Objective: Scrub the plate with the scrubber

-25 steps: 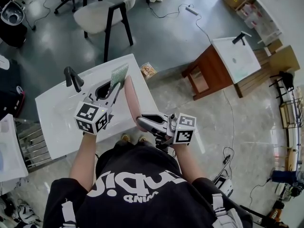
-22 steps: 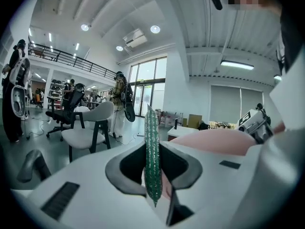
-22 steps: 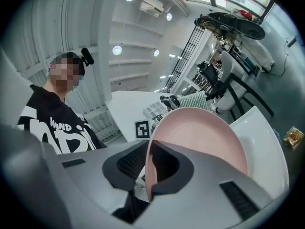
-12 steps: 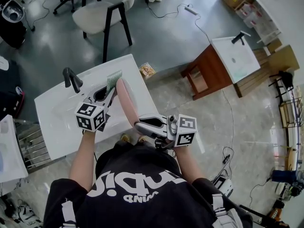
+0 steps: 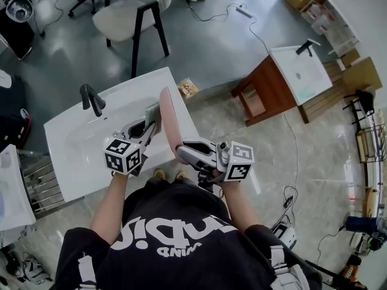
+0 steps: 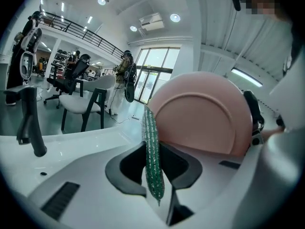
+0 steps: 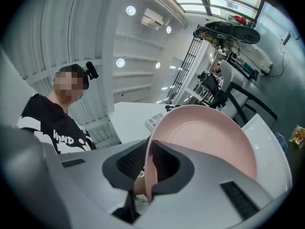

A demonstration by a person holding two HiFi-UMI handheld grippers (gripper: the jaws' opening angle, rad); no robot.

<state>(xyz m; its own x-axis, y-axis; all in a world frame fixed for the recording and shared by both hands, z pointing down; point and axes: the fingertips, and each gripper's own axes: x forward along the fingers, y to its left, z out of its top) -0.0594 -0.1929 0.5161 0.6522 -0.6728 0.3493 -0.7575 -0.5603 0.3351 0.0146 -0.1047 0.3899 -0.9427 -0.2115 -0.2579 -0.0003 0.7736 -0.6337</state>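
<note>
- The pink plate [image 5: 168, 121] is standing on edge above the white sink [image 5: 72, 147], at the centre of the head view, with its rim running from the centre up toward the frame's top.
- My right gripper [image 5: 186, 153] is pinching the plate's lower rim. In the right gripper view the jaws are pressing together on that rim, and the plate's hollow face is opening to the right of the frame.
- The green scrubber [image 5: 151, 110] is sitting just left of the plate's upper part. I am judging it to be touching or nearly touching the face, but I cannot confirm contact.
- My left gripper [image 5: 147, 127] is clamping the scrubber. In the left gripper view the pad is showing edge-on, squeezed between the jaws, with the plate filling the frame's right half behind it.
- Progress, as I am judging it: both pickups are done and scrubbing is under way near the upper rim.
- No foam, water or dirt is showing, so I cannot tell how much of the plate is already scrubbed.
- Remaining: I am expecting to work across the rest of the face, down toward the gripped edge.
- The black faucet [image 5: 91, 99] is standing at the sink's upper left, well apart from both tools.
</note>
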